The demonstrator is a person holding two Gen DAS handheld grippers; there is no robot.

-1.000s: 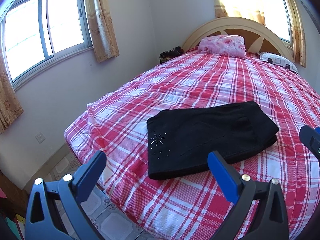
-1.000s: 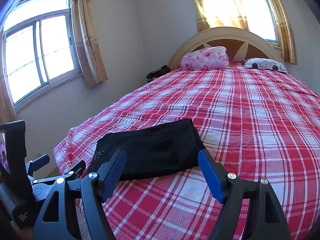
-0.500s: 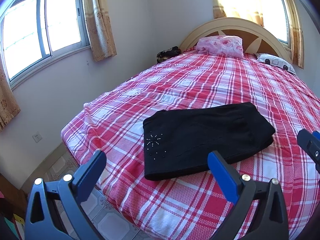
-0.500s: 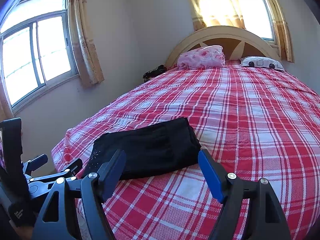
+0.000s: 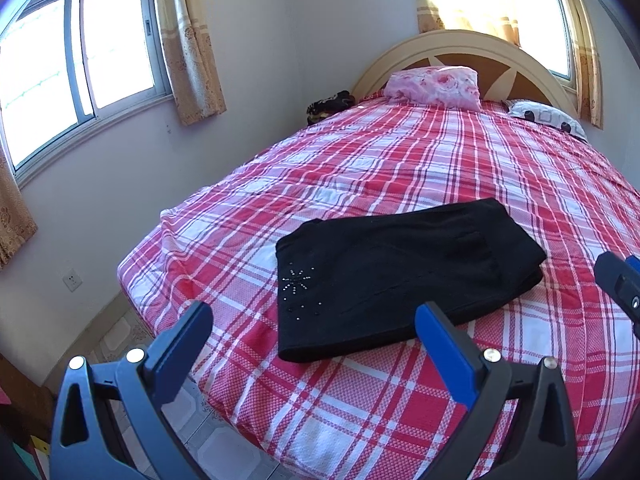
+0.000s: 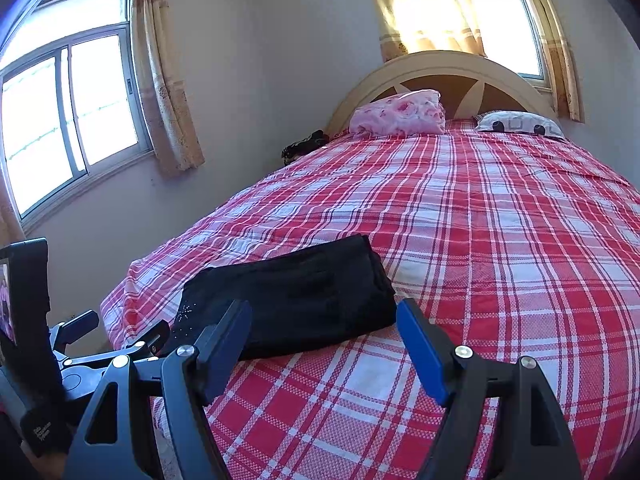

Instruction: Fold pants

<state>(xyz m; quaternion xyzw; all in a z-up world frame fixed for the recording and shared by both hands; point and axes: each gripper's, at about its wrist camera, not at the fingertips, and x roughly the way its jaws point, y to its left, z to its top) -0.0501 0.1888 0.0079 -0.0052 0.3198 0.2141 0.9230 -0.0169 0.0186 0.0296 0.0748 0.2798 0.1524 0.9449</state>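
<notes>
Black pants (image 5: 400,272) lie folded into a compact rectangle near the foot of the bed, with a small sequin star on the near left part; they also show in the right wrist view (image 6: 296,296). My left gripper (image 5: 312,320) is open and empty, held back from the pants' near edge. My right gripper (image 6: 324,316) is open and empty, held just short of the pants' right end. The right gripper's tip shows at the left wrist view's right edge (image 5: 618,280). The left gripper body shows at the right wrist view's lower left (image 6: 100,352).
The bed has a red and white plaid cover (image 5: 440,168). A pink pillow (image 5: 434,86) and a patterned pillow (image 5: 546,120) lie by the headboard (image 5: 460,46). A dark item (image 5: 330,104) sits at the far left corner. Tiled floor (image 5: 120,336) lies past the bed's left edge.
Both grippers have pulled back and lowered a little from the bed. The folded pants have not moved. Both grippers stay open.
</notes>
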